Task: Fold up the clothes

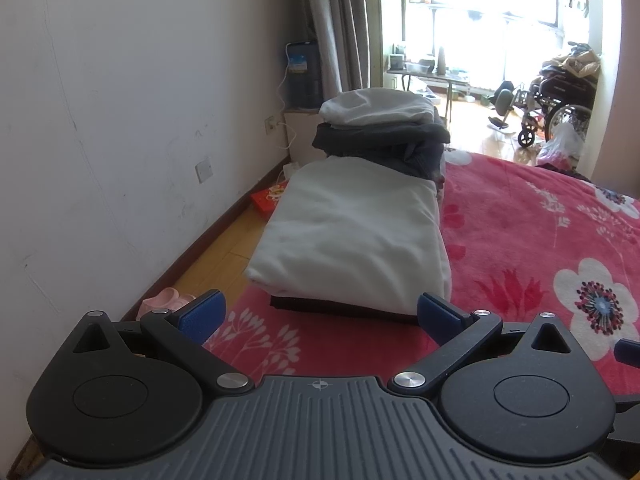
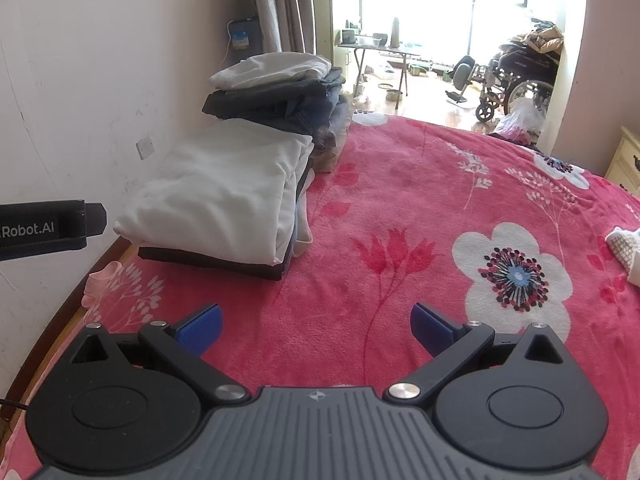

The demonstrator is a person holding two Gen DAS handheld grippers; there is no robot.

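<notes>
Folded white garment (image 1: 344,232) lying flat on a dark folded piece (image 1: 340,307), at the left edge of the bed, near the wall. Just behind it, a taller stack (image 1: 384,132): dark grey clothes topped by another white piece (image 1: 378,106). Both piles resting on the red floral blanket (image 1: 540,240), neither one touched by a gripper. Left gripper (image 1: 320,316) hovering low over the blanket just short of the white garment, blue pads (image 1: 202,316) spread wide, jaws released and holding nothing. Right gripper (image 2: 318,328) further to the right over bare blanket, well apart from the piles, pads (image 2: 204,326) likewise spread, jaws released and empty. Body of the left gripper visible at the left border of the right wrist view, marked "Robot.AI". Small cream knitted cloth (image 2: 626,248) at the far right edge of the blanket. Pink slippers (image 1: 164,304) on the wooden floor between bed and wall, red box (image 1: 266,198) further along by the skirting. Beyond the bed, grey curtains (image 1: 340,20), a bright window, a folding table with small items (image 2: 380,50), a wheelchair (image 2: 516,80) piled with clothing.
</notes>
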